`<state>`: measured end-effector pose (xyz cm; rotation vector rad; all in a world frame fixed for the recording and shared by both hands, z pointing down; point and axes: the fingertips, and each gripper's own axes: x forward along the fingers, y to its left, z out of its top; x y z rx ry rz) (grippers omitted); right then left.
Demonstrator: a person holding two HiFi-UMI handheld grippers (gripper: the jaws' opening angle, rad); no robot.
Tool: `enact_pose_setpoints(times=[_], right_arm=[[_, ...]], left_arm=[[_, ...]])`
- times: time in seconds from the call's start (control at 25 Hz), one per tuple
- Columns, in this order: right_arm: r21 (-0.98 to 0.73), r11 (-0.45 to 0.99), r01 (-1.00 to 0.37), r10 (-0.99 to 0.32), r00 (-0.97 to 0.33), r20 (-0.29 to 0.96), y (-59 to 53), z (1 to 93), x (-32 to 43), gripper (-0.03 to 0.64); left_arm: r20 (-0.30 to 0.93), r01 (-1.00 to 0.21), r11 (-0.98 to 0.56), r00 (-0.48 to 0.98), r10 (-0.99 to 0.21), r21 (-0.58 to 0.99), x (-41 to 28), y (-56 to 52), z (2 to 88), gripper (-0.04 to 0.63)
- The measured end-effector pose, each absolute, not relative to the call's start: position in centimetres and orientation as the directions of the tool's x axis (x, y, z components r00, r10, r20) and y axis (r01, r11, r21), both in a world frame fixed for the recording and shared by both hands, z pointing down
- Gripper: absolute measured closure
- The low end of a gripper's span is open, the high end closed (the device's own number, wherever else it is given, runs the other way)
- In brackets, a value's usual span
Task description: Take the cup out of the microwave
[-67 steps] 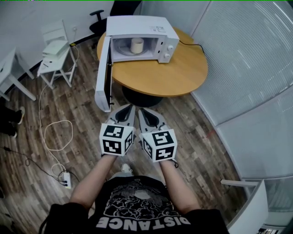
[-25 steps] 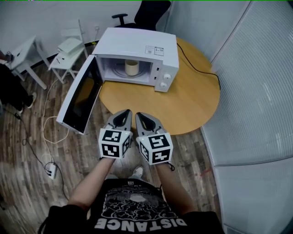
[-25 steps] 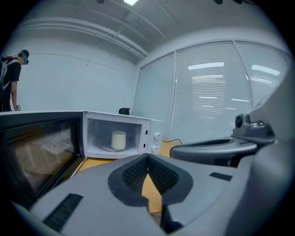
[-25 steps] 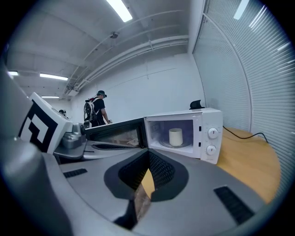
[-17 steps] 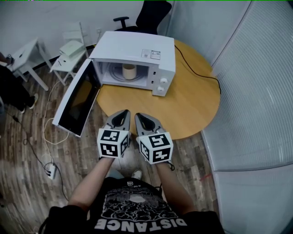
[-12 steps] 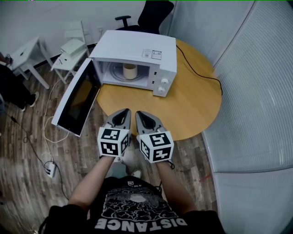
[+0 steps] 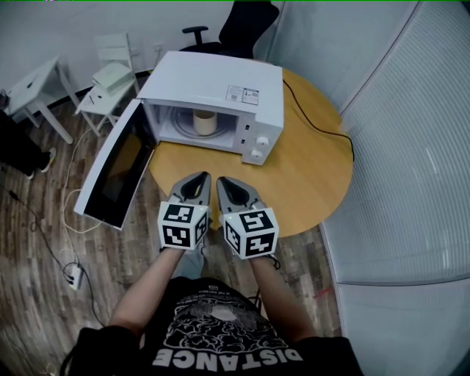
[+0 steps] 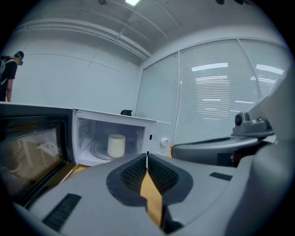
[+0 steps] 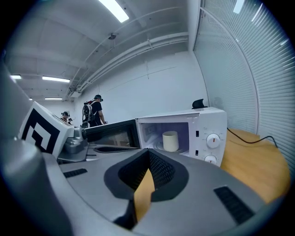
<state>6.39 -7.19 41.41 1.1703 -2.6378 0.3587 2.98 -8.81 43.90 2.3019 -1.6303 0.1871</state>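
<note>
A cream cup [image 7: 203, 122] stands upright on the turntable inside the white microwave [image 7: 220, 88], whose door [image 7: 114, 173] hangs wide open to the left. The same cup [image 8: 116, 145] appears in the left gripper view and, as the cup [image 9: 170, 140], in the right gripper view. My left gripper [image 7: 200, 176] and right gripper [image 7: 223, 181] sit side by side over the near edge of the round wooden table [image 7: 308, 169], well short of the microwave. Both are shut and empty.
The microwave's black cable [image 7: 316, 110] runs across the table toward the wall. A black office chair [image 7: 239, 22] stands behind the table, with white chairs and a small table [image 7: 103, 77] at left. Cables and a power strip [image 7: 71, 275] lie on the wood floor. People [image 9: 94, 113] stand far off.
Both grippers and I have moved closer to the table; they now hang over its near edge instead of the floor. The microwave looms larger. The jaws stay shut.
</note>
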Motion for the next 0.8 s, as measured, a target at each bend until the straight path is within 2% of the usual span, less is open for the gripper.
enact_pose_setpoints(times=[0.8], right_arm=[[-0.095, 0.636, -0.765, -0.704, -0.627, 0.333, -18.2, 42.3, 2.0, 0.600]], left_arm=[[0.233, -0.922, -0.341, 0.378, -0.896, 0.182, -0.9, -20.9, 45.8, 0.581]])
